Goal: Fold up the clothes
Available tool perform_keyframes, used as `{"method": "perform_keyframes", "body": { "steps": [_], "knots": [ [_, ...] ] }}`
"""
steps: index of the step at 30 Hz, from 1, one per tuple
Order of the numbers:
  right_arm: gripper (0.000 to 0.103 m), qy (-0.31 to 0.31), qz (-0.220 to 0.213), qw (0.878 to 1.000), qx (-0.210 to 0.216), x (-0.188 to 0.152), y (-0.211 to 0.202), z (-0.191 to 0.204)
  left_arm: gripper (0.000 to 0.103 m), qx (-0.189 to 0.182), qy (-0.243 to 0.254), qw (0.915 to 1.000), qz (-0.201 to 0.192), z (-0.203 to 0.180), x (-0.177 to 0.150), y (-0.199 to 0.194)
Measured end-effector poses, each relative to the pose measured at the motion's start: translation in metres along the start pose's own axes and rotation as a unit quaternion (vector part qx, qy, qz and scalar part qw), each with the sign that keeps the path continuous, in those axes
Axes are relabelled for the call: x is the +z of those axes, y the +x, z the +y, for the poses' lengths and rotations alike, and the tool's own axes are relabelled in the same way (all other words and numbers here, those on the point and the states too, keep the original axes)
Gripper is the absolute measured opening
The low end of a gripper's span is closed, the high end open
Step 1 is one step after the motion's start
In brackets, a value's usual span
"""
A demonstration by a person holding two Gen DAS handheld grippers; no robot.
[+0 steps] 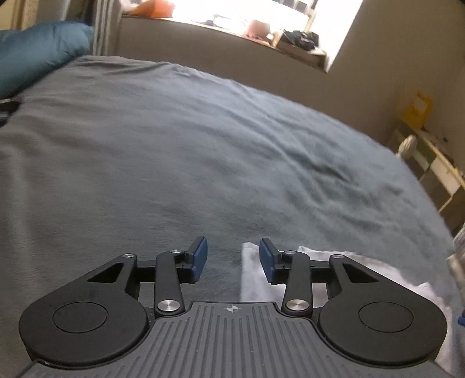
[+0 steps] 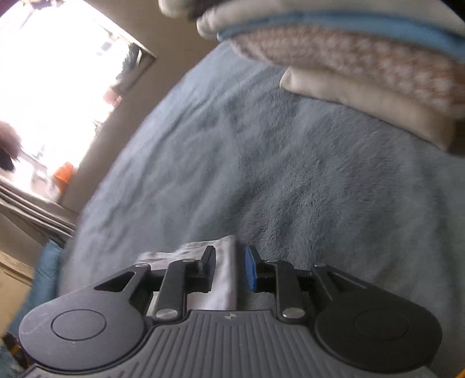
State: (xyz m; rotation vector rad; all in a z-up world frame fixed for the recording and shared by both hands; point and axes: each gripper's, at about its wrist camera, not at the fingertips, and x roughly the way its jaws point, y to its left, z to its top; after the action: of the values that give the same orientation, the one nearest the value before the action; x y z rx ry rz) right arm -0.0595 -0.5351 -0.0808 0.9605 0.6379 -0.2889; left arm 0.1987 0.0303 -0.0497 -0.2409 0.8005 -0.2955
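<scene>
Left claw: I see my left gripper [image 1: 232, 258] with its jaws apart and nothing pressed between them. The blue pads [image 1: 200, 256] face each other over the blanket.
Right claw: my right gripper [image 2: 229, 269] has its jaws a little apart. The cloth lies in the gap, but I cannot tell if the pads [image 2: 250, 270] press on it; a small space shows beside the right pad.
Cloth, place: in the left view the white cloth [image 1: 250, 276] lies on the blanket just under and to the right of the right finger, near the lower edge of the bed. In the right view the same pale cloth [image 2: 223, 270] lies between the fingers and spreads to the left under the left finger.
Cloth, axis: in the right view its folded edge runs along the fingers, pointing away from the camera. In the left view a straight edge also runs away from the camera, and the rest goes off to the right, partly hidden by the gripper.
Blanket: a grey-blue fleece blanket [image 1: 174, 145] covers the bed, with soft wrinkles.
Stack: folded clothes [image 2: 363, 64] sit at the top right of the right view, well apart from the cloth.
Pillow: a teal pillow [image 1: 37, 52] is at the far left corner.
Window: a bright window [image 1: 247, 17] is behind the bed.
</scene>
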Motion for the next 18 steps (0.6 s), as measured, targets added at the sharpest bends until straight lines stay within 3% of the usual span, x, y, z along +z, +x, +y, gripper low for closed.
{"method": "perform_keyframes", "body": {
  "steps": [3,7,13,16,18],
  "knots": [
    [0.026,0.016,0.013,0.998,0.067,-0.011,-0.035,-0.001,0.043,-0.018,-0.014,0.9997,0.011,0.014,-0.004,-0.033],
    [0.039,0.015,0.07,0.99,0.122,-0.038,-0.068,0.005,0.053,-0.034,-0.024,0.9974,0.059,0.027,-0.03,-0.069],
    [0.044,0.086,0.161,0.974,0.133,-0.089,-0.091,-0.015,0.056,-0.087,-0.092,0.9826,0.136,0.047,-0.092,-0.098],
    [0.046,0.132,0.191,0.963,0.136,-0.117,-0.092,-0.029,0.061,-0.117,-0.136,0.9686,0.172,0.052,-0.117,-0.093],
    [0.046,0.17,0.209,0.955,0.123,-0.135,-0.086,-0.038,0.061,-0.114,-0.148,0.9643,0.187,0.051,-0.13,-0.083]
  ]
}}
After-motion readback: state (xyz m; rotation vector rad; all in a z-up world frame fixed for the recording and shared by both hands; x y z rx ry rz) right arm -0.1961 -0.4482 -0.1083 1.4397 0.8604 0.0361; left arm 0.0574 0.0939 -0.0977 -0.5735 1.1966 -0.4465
